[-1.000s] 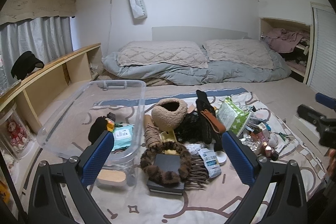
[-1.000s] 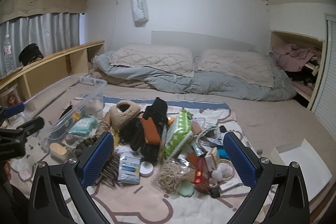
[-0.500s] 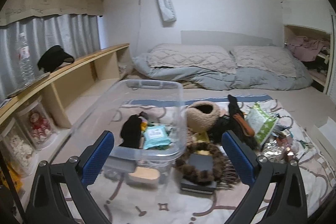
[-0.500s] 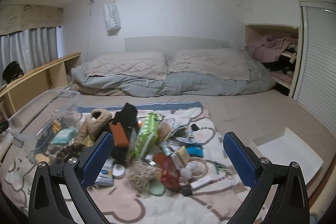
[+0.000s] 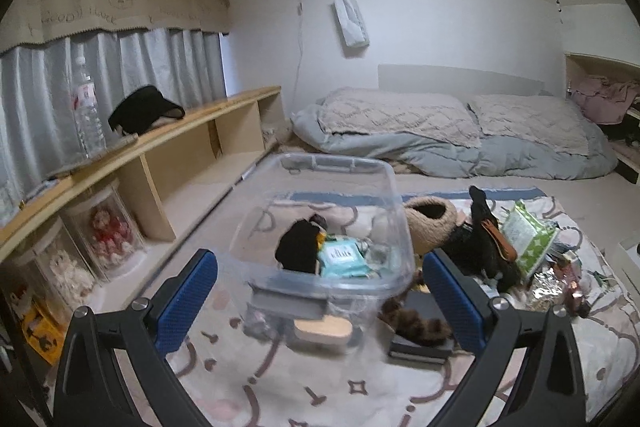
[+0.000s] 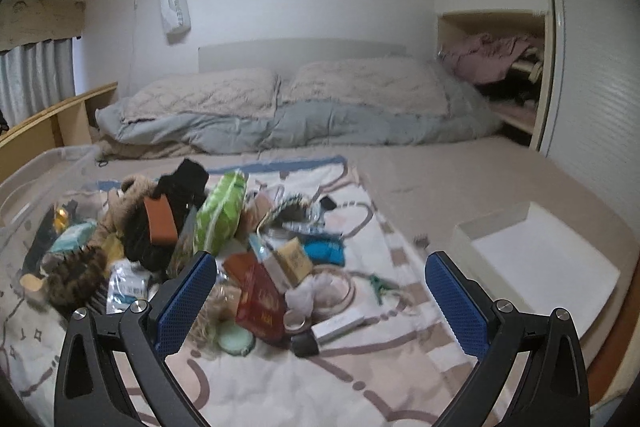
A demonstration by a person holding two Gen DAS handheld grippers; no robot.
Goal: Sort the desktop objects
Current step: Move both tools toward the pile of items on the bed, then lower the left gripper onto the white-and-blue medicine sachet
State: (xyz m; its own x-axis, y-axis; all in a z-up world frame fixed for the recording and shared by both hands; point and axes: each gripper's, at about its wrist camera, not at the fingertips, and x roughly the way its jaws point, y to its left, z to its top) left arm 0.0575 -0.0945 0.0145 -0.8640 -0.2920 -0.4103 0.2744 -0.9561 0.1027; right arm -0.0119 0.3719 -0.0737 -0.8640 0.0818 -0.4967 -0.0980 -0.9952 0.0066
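Observation:
A clear plastic bin point(image 5: 396, 195) stands on the patterned blanket point(image 5: 320, 387), holding a black item point(image 5: 298, 247) and a teal wipes pack point(image 5: 342, 259). My left gripper point(image 5: 320, 307) hangs open just in front of the bin, empty. To the bin's right lies a pile: a fuzzy beige slipper point(image 5: 430, 223), a green pouch point(image 6: 222, 215), a red box point(image 6: 260, 301), a furry brown band point(image 6: 74, 277). My right gripper point(image 6: 322, 301) stands open and empty over the pile's right side.
A white tray point(image 6: 540, 259) rests at the right of the blanket. A low wooden shelf point(image 5: 172, 143) with jars beneath runs along the left wall. Pillows and a grey duvet point(image 6: 280, 119) lie behind. A closet nook point(image 6: 492, 67) holds clothes.
Both views have swung: the left gripper turned left toward the bin and shelf, the right gripper turned right toward the pile's right side and white tray. Both stayed open.

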